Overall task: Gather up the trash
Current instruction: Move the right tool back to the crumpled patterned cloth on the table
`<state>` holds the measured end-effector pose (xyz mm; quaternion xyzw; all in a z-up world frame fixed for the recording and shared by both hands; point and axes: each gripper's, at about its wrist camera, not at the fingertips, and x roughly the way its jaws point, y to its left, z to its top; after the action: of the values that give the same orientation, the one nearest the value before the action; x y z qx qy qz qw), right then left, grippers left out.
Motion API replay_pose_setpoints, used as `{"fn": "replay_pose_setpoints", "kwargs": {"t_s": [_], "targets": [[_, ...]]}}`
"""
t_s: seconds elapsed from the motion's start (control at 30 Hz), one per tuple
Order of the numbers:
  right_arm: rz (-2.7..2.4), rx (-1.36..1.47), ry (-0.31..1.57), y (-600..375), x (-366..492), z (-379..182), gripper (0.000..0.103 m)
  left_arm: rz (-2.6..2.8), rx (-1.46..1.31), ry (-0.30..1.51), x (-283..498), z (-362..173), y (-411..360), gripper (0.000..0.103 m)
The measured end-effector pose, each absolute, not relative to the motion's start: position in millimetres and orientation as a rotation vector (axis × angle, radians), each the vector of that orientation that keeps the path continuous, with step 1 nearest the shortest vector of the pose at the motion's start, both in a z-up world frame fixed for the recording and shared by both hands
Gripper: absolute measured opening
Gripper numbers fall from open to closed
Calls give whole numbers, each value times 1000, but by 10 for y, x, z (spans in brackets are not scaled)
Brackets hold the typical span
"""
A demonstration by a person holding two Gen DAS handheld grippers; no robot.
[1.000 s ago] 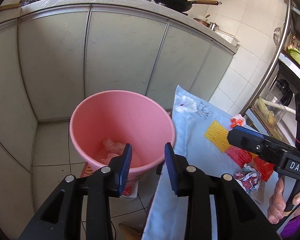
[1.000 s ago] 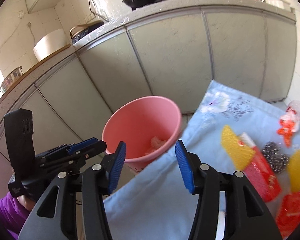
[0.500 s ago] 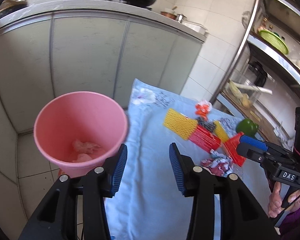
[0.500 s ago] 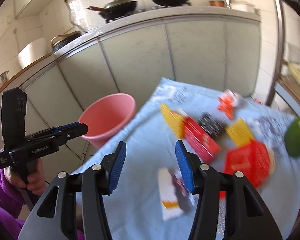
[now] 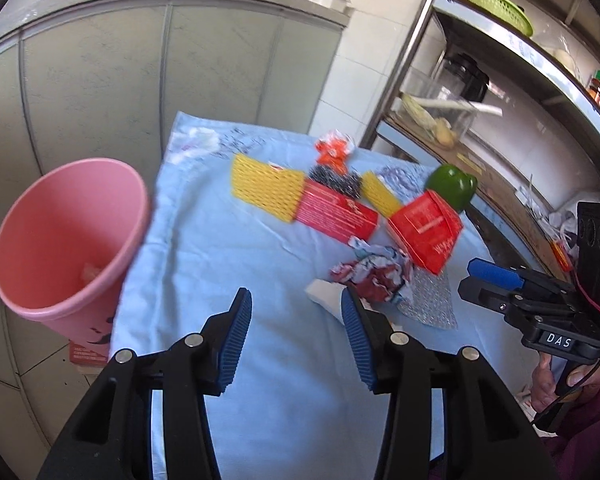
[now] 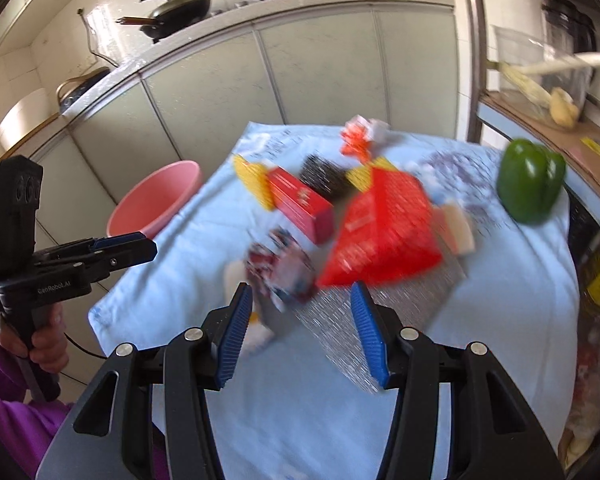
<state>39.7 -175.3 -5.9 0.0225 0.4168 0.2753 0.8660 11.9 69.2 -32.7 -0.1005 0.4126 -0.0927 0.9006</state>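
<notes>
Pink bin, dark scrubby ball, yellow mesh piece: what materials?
Pink bin: looks like moulded plastic, smooth, semi-matte, thin uniform rim. Dark scrubby ball: likely steel wool, grey wiry tangle with glints. Yellow mesh piece: probably foam netting, an open grid, soft-looking.

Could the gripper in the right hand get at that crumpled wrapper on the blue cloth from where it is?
Probably yes. The right gripper is open and empty, and the crumpled wrapper lies just ahead of its jaws on the blue cloth, with nothing between; the red box sits beside it.
</notes>
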Motion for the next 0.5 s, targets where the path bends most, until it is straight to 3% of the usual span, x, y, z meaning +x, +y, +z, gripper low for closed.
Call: {"fn": "replay_pose_setpoints", "kwargs": {"t_s": [0.5], "targets": [[547, 90, 870, -2074, 310, -156, 52, -196, -186, 1101, 562, -675, -61, 46]]}}
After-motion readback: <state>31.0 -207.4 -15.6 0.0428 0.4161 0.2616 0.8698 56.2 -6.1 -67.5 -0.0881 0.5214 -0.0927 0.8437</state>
